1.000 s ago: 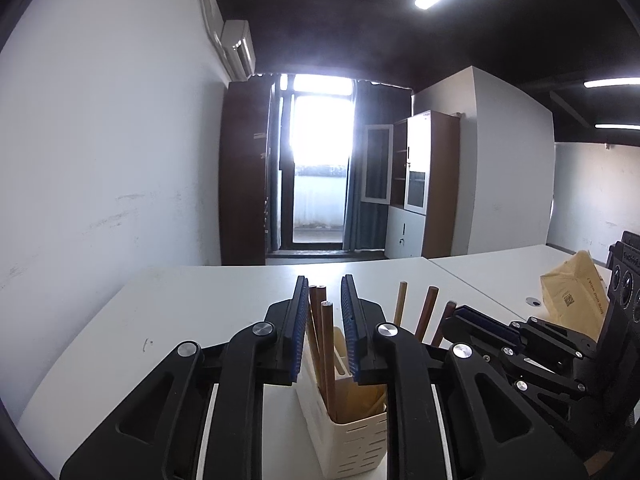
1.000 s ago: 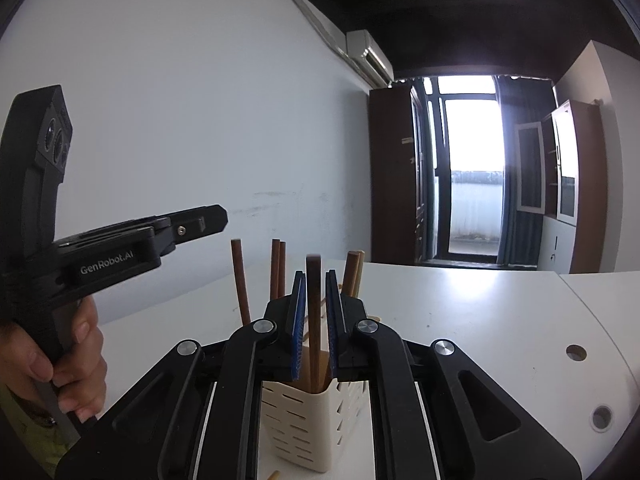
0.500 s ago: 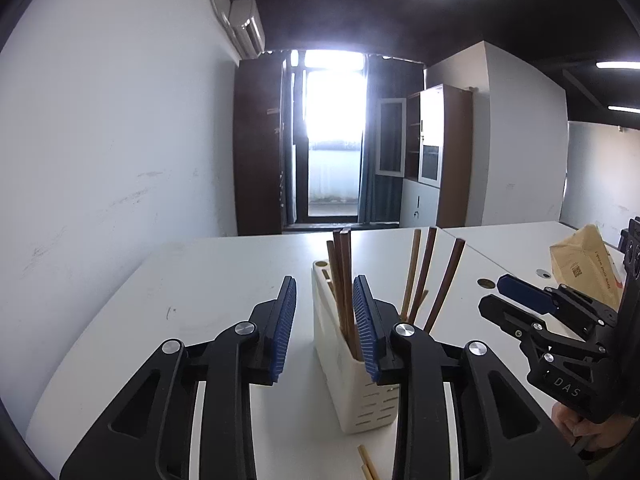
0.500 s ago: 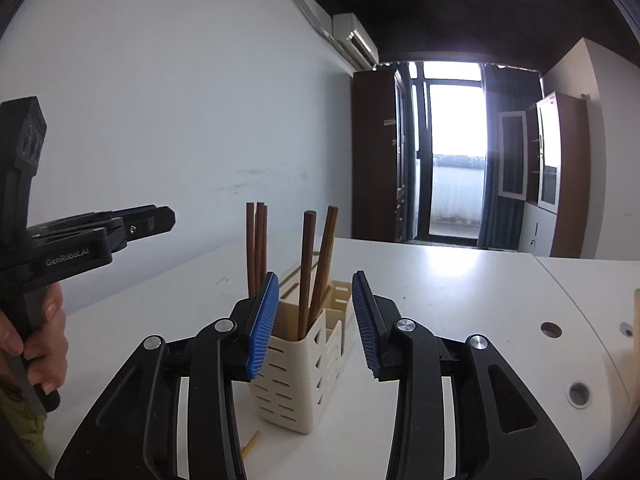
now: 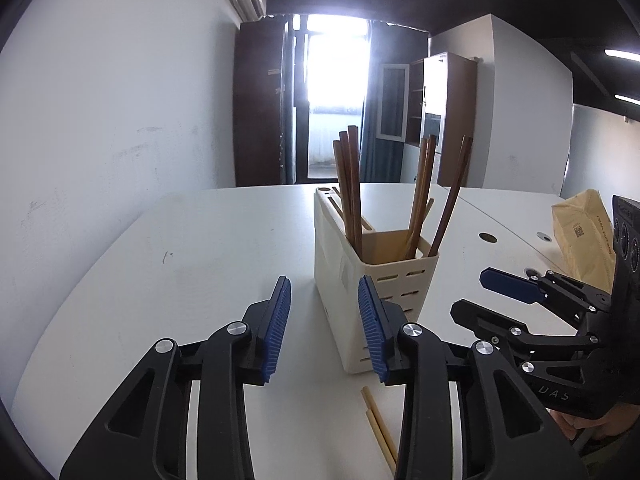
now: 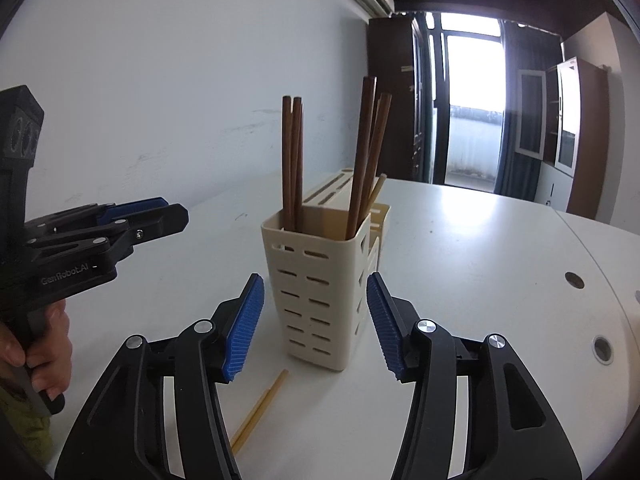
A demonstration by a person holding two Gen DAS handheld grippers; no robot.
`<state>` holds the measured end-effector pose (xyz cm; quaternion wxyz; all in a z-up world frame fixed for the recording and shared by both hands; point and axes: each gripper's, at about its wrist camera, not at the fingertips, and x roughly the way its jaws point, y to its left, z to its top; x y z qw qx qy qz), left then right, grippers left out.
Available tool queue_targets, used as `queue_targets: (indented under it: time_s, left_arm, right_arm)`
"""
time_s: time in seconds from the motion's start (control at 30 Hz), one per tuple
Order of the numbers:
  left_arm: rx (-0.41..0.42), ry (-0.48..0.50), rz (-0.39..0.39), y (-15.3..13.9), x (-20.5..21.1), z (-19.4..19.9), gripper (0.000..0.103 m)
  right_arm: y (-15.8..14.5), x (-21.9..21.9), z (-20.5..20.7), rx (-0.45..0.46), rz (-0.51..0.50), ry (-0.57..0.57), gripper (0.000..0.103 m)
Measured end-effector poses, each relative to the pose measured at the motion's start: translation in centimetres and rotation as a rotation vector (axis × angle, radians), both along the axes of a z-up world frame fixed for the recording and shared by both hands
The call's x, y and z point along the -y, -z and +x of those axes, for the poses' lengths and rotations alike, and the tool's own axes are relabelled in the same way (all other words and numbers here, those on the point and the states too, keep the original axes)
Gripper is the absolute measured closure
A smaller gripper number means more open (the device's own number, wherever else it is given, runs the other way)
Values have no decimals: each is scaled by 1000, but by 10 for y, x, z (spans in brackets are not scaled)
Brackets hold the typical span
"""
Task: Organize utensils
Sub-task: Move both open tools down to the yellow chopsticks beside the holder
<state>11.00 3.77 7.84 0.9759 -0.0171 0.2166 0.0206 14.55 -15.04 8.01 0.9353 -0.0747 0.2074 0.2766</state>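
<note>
Nearest the cameras, both tools stand apart and hold nothing: the left gripper (image 5: 324, 330) has just been opening, with only bare table showing between its blue pads, and the right gripper (image 6: 316, 326) has just been opening wider, its pads flanking but not touching the holder. At about 6 o'clock from the cream utensil holder (image 6: 320, 300), just in front of its base, two pale chopsticks (image 6: 260, 410) lie side by side on the white table (image 6: 460, 280); these look like the next things to tidy. In the left view they lie at roughly 5 o'clock from the left gripper, partly under its right finger. To pick them well, I would bring one gripper low and level over their middle, close across both sticks together so neither rolls free, then lift clear before tilting them upright. Beyond them, the holder's near compartment already carries dark brown chopsticks (image 6: 294, 160) leaning at 12 and 1 o'clock; the safest drop is probably into the open gap between those bundles, entering steeply so the tips do not knock the standing ones. Farther off at 2 o'clock in the left view, a brown paper package (image 5: 580, 236) sits well apart and needs no attention.
</note>
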Motion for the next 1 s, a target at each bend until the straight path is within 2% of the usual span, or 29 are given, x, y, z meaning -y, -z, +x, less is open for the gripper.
queue_targets:
  time_s: [0.43, 0.6, 1.0]
  left_arm:
    - [-80, -8, -10, 31, -7, -12, 63]
    - [-90, -6, -10, 35, -8, -13, 62]
    - [-129, -1, -8, 43, -10, -8, 61]
  right_arm:
    - [47, -24, 17, -151, -97, 7, 48]
    - [66, -36, 26, -202, -153, 18, 48]
    - [102, -53, 49, -323, -192, 23, 51]
